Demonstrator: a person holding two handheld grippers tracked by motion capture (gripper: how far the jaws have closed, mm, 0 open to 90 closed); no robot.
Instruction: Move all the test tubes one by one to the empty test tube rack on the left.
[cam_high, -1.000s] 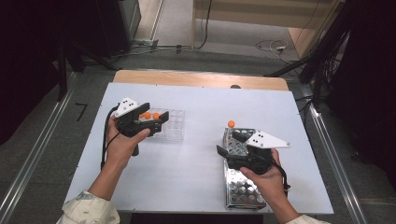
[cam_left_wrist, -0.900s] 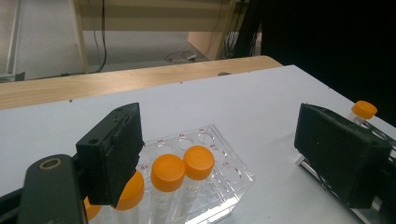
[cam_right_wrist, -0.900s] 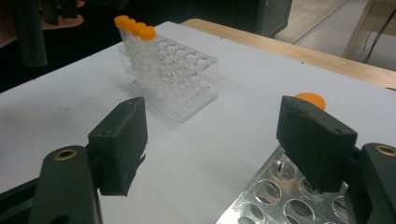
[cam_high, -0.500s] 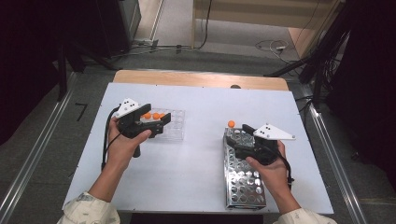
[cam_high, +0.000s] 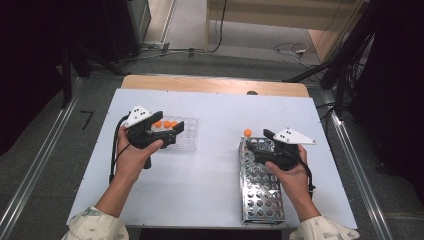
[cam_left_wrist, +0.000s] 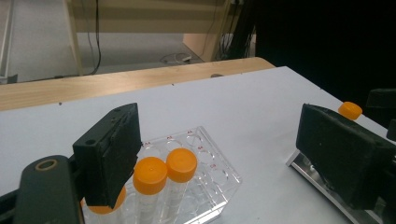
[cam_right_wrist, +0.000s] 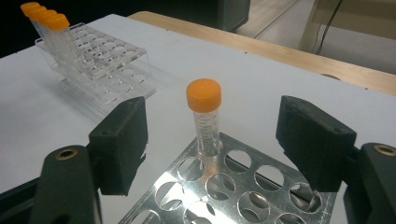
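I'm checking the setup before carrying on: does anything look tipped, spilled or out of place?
Nothing stands out. Three orange-capped tubes stand upright in the clear rack, and a single tube stands upright in a corner hole of the metal rack. No spills on the table.

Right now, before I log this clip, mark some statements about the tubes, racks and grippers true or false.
1. One orange-capped tube stands in the metal rack. True.
2. The right gripper is clamped on that tube. False: its jaws stand open, with the tube beyond them, untouched.
3. The clear rack holds three capped tubes. True.
4. The left gripper grips a tube. False: its jaws are open with nothing pressed between them.
5. The metal rack is full. False: nearly all its holes are empty.
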